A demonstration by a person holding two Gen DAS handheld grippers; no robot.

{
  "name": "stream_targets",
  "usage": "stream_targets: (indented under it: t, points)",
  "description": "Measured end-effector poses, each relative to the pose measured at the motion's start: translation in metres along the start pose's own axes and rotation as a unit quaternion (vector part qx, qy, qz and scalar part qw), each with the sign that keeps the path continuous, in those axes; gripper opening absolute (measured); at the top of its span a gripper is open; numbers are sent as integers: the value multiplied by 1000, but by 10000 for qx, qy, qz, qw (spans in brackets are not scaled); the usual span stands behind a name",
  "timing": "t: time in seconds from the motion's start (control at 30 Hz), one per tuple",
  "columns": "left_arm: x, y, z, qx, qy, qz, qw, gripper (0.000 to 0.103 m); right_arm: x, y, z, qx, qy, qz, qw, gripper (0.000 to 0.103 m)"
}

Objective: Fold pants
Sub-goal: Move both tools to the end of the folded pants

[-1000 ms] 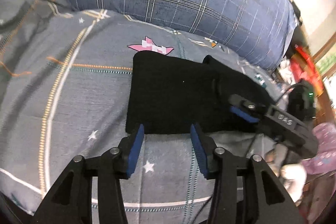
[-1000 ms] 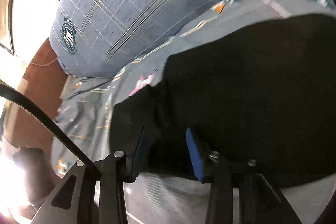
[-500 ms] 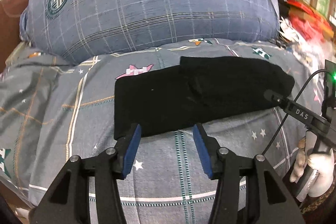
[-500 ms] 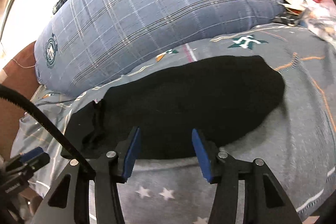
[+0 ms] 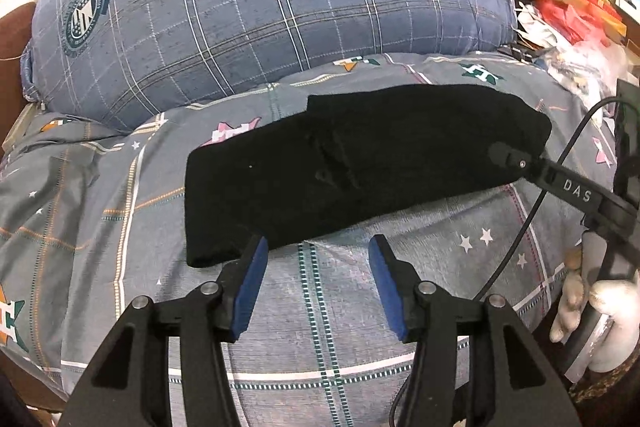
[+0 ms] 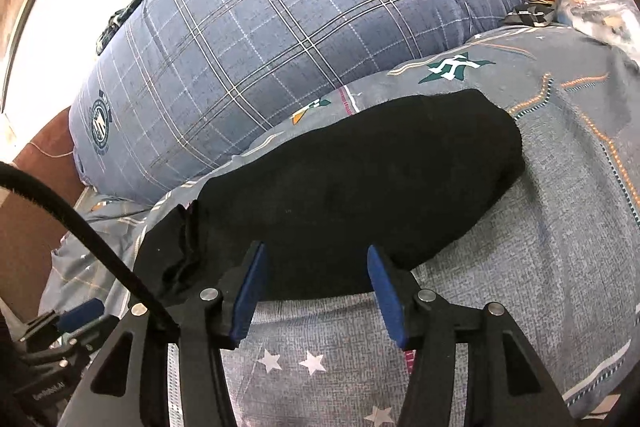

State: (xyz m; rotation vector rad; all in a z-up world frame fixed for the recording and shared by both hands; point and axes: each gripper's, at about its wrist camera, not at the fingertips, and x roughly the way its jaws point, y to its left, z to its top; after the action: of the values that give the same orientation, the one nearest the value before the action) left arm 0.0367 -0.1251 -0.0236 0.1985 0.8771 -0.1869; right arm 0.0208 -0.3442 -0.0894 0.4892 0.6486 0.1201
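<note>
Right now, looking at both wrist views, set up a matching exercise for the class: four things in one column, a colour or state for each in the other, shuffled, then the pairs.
Things:
1. pants
2. pillow
3. left gripper
4. bedsheet

Descriptions:
A. blue plaid, round crest
B. grey, star print
C. black, folded, lying flat
D. open, nothing between its blue pads

Pairs: 1-C, 2-A, 3-D, 4-B
</note>
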Motion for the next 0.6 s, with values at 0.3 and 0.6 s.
stream_targets:
  t: [0.3, 0.6]
  points:
    - [8, -7, 1, 54, 118, -28, 9999, 52, -2, -6, 1, 195, -7, 89, 9998, 58]
    - [17, -14, 22, 88, 222, -377, 9990, 52, -13, -20, -2, 479, -111, -114, 9987, 58]
